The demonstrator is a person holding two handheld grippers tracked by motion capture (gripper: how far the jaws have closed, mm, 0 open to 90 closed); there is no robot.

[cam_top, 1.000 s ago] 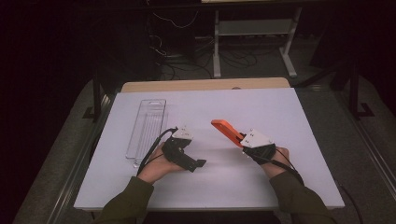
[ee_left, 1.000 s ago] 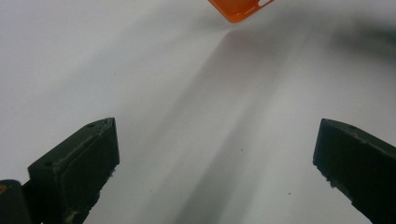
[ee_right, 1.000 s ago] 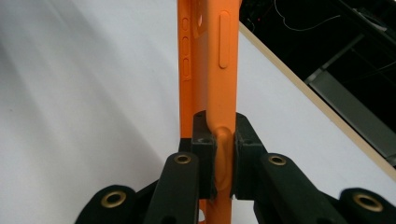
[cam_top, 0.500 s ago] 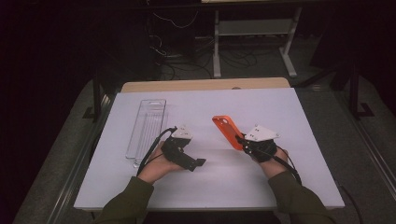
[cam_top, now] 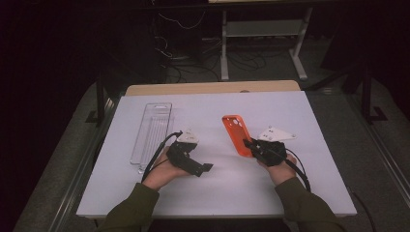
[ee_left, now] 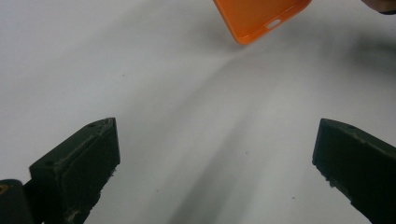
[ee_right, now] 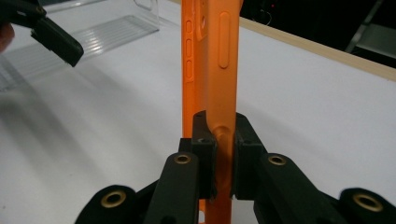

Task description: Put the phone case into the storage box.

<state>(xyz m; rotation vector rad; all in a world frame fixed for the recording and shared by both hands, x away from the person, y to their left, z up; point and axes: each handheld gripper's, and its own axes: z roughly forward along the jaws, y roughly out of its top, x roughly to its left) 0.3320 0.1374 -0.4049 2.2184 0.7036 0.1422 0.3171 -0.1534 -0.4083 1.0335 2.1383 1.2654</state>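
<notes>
My right tongs [ee_right: 218, 154] are pinching the orange phone case [cam_top: 237, 134] by the rim of one end, holding it on edge above the white desk [cam_top: 314, 159]. My left tongs [cam_top: 205, 167] are spread wide with nothing between them, low over the desk near the clear plastic tray [cam_top: 151, 133]. The pinch is thin and far from the case's middle, so I judge the soft rim could flex or pivot and slip free if I swing quickly.

Clear plastic tray [cam_top: 152, 131] on white table [cam_top: 314, 121], metal stand [cam_top: 263, 34] beyond
</notes>
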